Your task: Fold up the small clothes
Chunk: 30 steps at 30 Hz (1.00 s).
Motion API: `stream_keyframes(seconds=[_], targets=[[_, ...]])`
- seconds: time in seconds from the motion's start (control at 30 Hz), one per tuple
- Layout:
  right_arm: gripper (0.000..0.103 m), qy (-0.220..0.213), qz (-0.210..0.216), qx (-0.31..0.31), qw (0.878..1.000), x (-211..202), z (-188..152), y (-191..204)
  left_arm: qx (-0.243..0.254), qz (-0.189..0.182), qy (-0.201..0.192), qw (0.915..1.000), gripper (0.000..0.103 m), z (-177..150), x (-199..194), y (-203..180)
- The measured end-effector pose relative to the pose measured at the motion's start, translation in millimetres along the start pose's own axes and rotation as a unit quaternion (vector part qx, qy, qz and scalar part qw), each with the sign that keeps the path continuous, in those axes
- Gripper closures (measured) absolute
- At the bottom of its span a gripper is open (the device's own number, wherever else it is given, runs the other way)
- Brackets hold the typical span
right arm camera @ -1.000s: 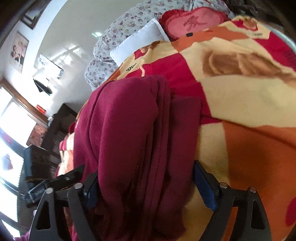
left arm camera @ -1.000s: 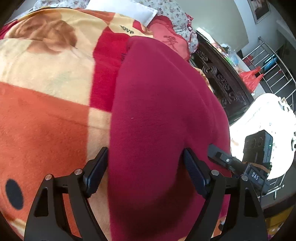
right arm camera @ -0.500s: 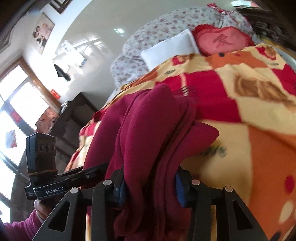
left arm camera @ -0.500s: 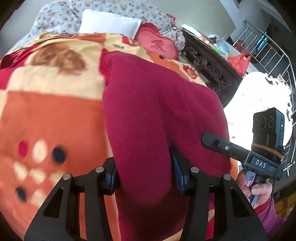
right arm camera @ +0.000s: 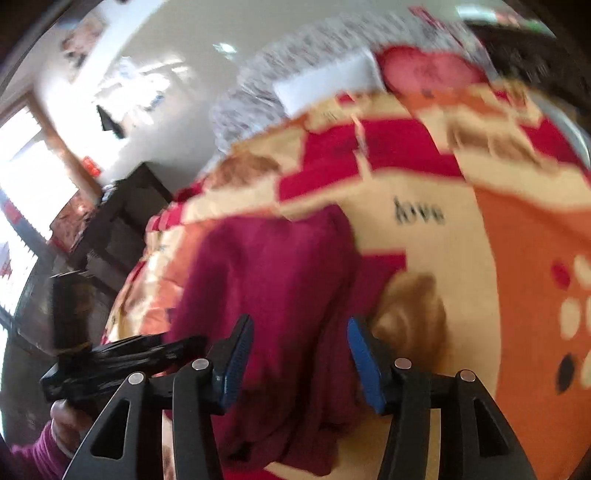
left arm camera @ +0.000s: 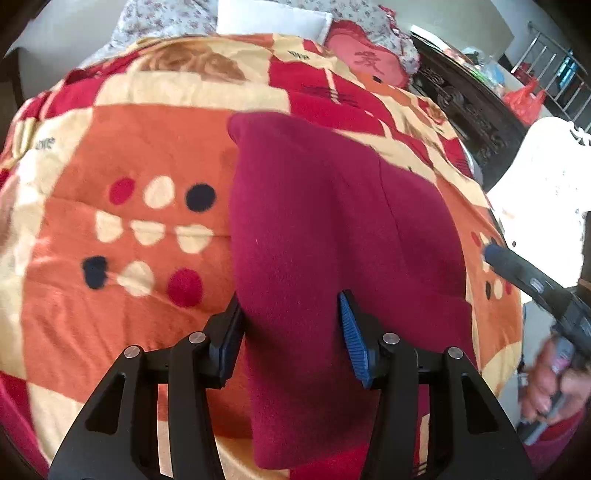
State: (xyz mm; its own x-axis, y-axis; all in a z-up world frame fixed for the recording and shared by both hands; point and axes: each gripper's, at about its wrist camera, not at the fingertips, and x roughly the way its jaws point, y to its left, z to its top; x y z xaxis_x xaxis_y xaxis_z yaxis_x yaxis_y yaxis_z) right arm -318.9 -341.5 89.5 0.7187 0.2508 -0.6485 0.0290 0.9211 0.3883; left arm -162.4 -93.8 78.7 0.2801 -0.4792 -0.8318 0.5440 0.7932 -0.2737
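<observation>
A dark red fleece garment lies folded on the patterned bed blanket. My left gripper is shut on the garment's near edge, with the cloth bunched between its blue pads. In the right wrist view, which is blurred, the same garment lies in a thicker bundle, and my right gripper stands with its jaws apart over the bundle's near end. The cloth there lies between the jaws without being pinched. The right gripper also shows at the right edge of the left wrist view.
White and red pillows lie at the head of the bed. A dark carved wooden cabinet and a metal rack stand beside the bed on one side. Another dark cabinet stands under a bright window on the other side.
Both grippers closed on the garment and pulled it toward the near end of the bed. The right jaws have since spread apart, while the left still pinches the cloth.
</observation>
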Motion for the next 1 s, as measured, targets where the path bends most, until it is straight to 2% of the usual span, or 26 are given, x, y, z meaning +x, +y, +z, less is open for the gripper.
stream_keyframes(seconds=[0.1, 0.17, 0.2, 0.27, 0.4, 0.53, 0.7, 0.77, 0.8, 1.0], targets=[[0.057, 0.010, -0.001, -0.057, 0.998, 7, 2, 28, 0.006, 0.025, -0.034, 0.9991, 0.054, 4, -12, -1], [0.060, 0.024, 0.001, -0.074, 0.997, 23, -2, 37, 0.009, 0.030, -0.042, 0.9986, 0.053, 8, -14, -4], [0.062, 0.033, -0.011, -0.079, 0.996, 30, -6, 39, 0.010, 0.035, -0.044, 0.9984, 0.053, 10, -13, -5], [0.064, 0.048, -0.050, -0.083, 0.994, 45, -14, 35, 0.018, 0.043, -0.050, 0.9977, 0.053, 11, -12, -7], [0.065, 0.068, -0.071, -0.077, 0.992, 63, -31, 18, 0.030, 0.066, -0.052, 0.9960, 0.053, 8, -1, -12], [0.065, 0.050, -0.080, -0.090, 0.992, 61, -40, 16, 0.026, 0.082, -0.070, 0.9939, 0.053, 3, 2, -15], [0.065, 0.036, -0.059, -0.069, 0.995, 44, -36, 19, 0.028, 0.086, -0.089, 0.9919, 0.053, 0, -9, -20], [0.060, 0.020, -0.059, -0.064, 0.996, 33, -33, 24, 0.028, 0.094, -0.096, 0.9905, 0.053, 0, -15, -21], [0.054, 0.008, -0.062, -0.060, 0.996, 26, -32, 27, 0.026, 0.096, -0.101, 0.9899, 0.053, -1, -19, -21], [0.052, -0.020, -0.093, -0.062, 0.994, 8, -23, 41, 0.018, 0.115, -0.121, 0.9858, 0.053, -3, -38, -22]])
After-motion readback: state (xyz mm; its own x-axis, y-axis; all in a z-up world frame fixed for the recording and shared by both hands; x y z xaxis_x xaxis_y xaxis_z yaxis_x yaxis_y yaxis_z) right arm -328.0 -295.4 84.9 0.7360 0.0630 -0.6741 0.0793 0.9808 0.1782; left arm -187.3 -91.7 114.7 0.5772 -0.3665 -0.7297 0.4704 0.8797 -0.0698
